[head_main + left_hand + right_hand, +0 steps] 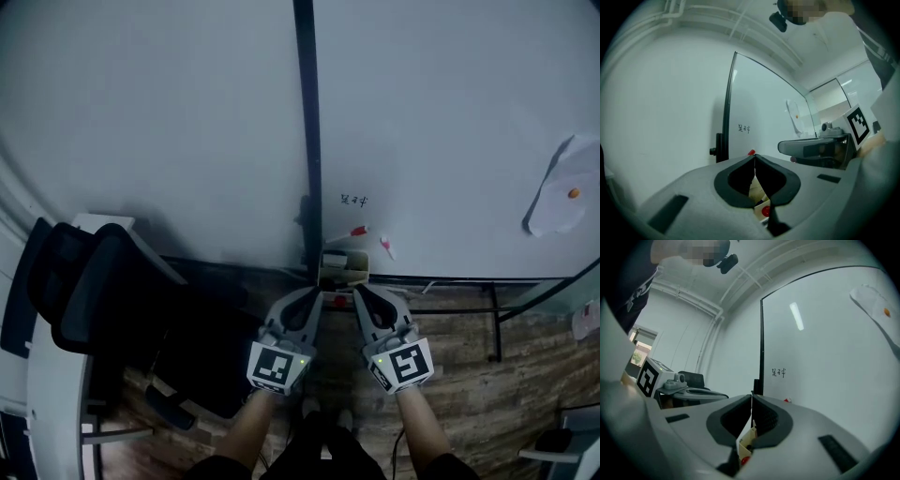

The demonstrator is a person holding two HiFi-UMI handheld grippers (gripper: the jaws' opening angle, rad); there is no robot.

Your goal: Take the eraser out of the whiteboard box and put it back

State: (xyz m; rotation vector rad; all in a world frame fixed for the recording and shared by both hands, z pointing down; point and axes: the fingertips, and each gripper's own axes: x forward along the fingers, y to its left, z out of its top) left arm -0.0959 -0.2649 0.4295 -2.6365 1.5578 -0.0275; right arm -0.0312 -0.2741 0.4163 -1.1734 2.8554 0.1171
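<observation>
Currently facing whiteboard (450, 141), with whiteboard box (343, 267) hung at its lower edge beside dark frame strip (307, 141). Cannot pick out eraser; judged to sit inside box. Advise opening one tool before reaching box mouth, entering from above, pinching eraser across its narrow sides, lifting straight. Noted left tool (316, 292) and right tool (357, 292) held level, side by side on parallel forearms, each shut tight on nothing, tips near box.

Whiteboard (450, 141), small box (343, 268) on its bottom rail, two markers (349, 232), paper sheet (561, 187) above
</observation>
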